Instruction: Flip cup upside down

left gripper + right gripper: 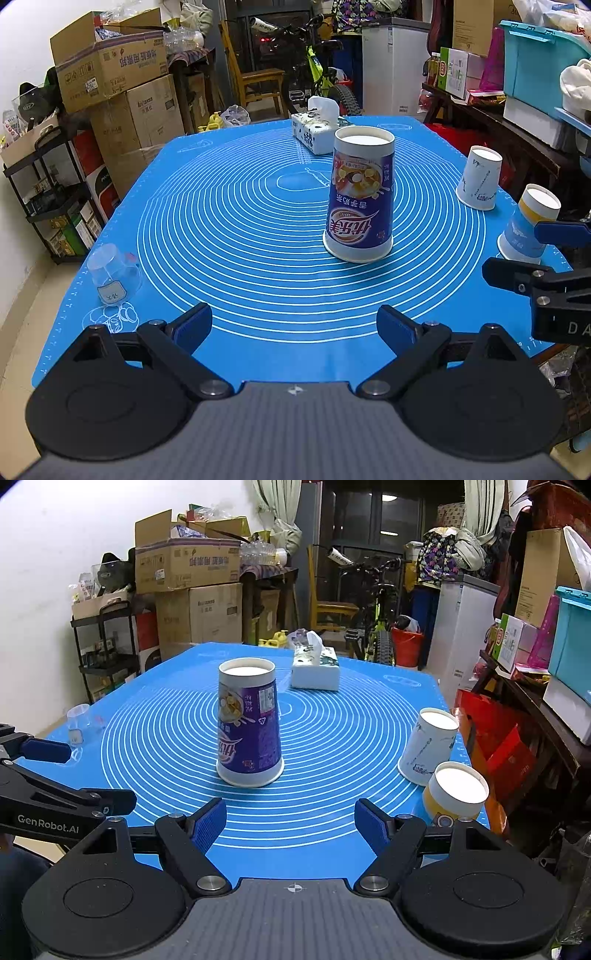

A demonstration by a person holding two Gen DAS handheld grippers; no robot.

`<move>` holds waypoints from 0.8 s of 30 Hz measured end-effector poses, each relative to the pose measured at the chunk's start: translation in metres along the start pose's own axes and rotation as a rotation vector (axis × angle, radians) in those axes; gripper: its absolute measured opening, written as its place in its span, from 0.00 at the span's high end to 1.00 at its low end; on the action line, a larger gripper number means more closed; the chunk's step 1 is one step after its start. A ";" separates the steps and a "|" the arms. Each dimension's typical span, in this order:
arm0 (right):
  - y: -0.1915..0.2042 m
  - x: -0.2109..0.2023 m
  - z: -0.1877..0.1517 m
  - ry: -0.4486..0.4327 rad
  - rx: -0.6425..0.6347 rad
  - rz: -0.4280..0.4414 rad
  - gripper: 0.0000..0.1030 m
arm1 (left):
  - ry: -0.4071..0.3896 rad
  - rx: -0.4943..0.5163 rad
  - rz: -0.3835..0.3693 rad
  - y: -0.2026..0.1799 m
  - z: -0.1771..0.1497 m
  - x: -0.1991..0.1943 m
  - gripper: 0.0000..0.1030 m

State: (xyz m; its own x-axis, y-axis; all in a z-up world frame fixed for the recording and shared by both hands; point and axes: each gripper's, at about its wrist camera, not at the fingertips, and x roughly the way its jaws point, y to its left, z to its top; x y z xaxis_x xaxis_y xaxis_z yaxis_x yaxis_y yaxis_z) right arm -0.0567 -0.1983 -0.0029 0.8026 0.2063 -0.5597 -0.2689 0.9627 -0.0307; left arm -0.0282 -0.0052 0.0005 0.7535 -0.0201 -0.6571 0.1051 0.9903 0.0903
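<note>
Behind the right tongs (pixel 290 821), yellow cup's (pixel 456 792) base sits hidden

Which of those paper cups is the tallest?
The purple milk-tea cup at the mat's centre, standing upside down. The white cup and the yellow-and-blue cup near the right edge are clearly shorter.

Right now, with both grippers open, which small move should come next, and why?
Probably none on the purple cup: it already stands upside down, wide rim on the blue mat. The other cups look inverted too. I would just draw the open right gripper and left gripper back.
</note>
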 end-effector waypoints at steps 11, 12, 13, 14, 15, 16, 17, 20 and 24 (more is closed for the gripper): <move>0.000 0.003 -0.001 0.008 -0.001 0.004 0.22 | 0.000 -0.002 0.009 0.001 -0.001 0.002 0.08; 0.000 0.004 -0.002 0.010 0.000 0.007 0.22 | 0.000 -0.003 0.009 0.001 -0.001 0.002 0.08; 0.000 0.004 -0.003 0.012 0.000 0.008 0.22 | 0.001 -0.002 0.010 0.001 -0.002 0.002 0.08; 0.000 0.004 -0.003 0.013 -0.001 0.008 0.22 | 0.002 -0.001 0.009 0.002 -0.002 0.003 0.08; 0.001 0.004 -0.003 0.014 -0.001 0.009 0.22 | 0.002 0.000 0.009 0.002 -0.003 0.003 0.08; 0.001 0.004 -0.003 0.014 -0.002 0.009 0.22 | 0.003 0.000 0.009 0.002 -0.003 0.004 0.08; 0.000 0.005 -0.002 0.014 -0.003 0.010 0.22 | 0.003 0.000 0.009 0.002 -0.003 0.004 0.08; 0.001 0.005 -0.003 0.014 -0.004 0.010 0.22 | 0.004 0.003 0.009 0.001 -0.004 0.004 0.08; 0.001 0.004 -0.002 0.017 -0.003 0.010 0.22 | 0.004 0.004 0.009 0.001 -0.004 0.004 0.08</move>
State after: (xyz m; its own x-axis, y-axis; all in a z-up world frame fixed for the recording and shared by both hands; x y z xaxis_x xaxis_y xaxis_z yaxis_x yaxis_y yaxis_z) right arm -0.0548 -0.1969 -0.0073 0.7908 0.2134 -0.5737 -0.2789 0.9599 -0.0274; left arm -0.0276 -0.0041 -0.0048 0.7517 -0.0108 -0.6594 0.1008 0.9900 0.0987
